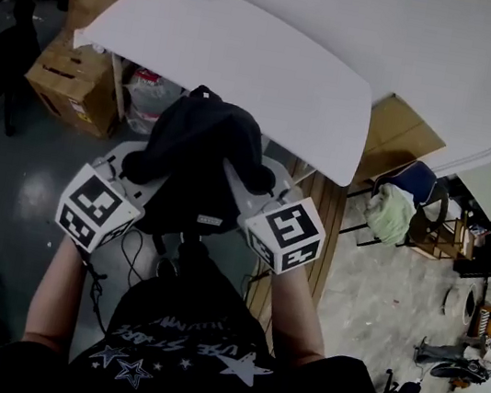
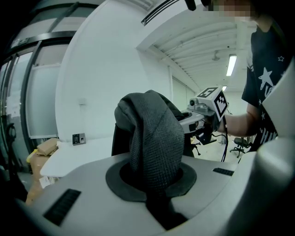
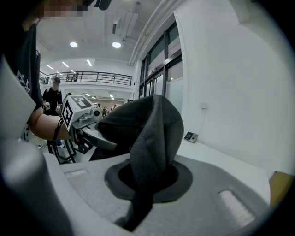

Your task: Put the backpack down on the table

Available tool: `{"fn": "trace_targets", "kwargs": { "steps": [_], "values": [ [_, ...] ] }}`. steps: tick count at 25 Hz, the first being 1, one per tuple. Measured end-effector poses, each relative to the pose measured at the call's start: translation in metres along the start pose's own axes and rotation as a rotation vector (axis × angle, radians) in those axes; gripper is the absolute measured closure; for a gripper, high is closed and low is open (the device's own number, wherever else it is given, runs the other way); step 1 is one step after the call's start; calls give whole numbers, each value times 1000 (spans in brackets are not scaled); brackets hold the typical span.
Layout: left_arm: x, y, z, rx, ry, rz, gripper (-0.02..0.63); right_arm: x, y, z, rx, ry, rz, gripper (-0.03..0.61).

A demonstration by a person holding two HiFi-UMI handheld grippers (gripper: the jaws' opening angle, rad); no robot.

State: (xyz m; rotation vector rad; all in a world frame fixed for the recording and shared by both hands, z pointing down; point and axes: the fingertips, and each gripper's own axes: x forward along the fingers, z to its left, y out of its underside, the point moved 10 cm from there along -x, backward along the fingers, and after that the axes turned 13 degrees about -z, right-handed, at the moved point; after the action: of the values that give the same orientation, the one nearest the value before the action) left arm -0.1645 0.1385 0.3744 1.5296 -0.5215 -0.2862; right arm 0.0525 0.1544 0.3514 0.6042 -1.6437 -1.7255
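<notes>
From the head view, the left gripper (image 1: 136,163) and right gripper (image 1: 246,184) are holding the black backpack (image 1: 201,141) between them at the white table's (image 1: 249,61) near edge. The left gripper view is showing its jaws pinching almost closed on a fold of backpack fabric. The right gripper view is showing its jaws doing likewise.

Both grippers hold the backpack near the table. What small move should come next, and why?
Probably carry the backpack forward over the table before lowering it. The left gripper and right gripper are each shut on its fabric. In the head view only its top overlaps the table's near edge; the rest hangs short of it.
</notes>
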Motion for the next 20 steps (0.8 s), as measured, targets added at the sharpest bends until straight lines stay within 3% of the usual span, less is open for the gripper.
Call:
{"fn": "trace_targets", "kwargs": {
  "steps": [13,20],
  "values": [
    [28,17,71,-8,-45,67,563,76,24,-48,55,-64,5,555],
    [64,-2,131,-12,-84,49,563,129,4,-107,3,-105,-14,555]
  ]
}}
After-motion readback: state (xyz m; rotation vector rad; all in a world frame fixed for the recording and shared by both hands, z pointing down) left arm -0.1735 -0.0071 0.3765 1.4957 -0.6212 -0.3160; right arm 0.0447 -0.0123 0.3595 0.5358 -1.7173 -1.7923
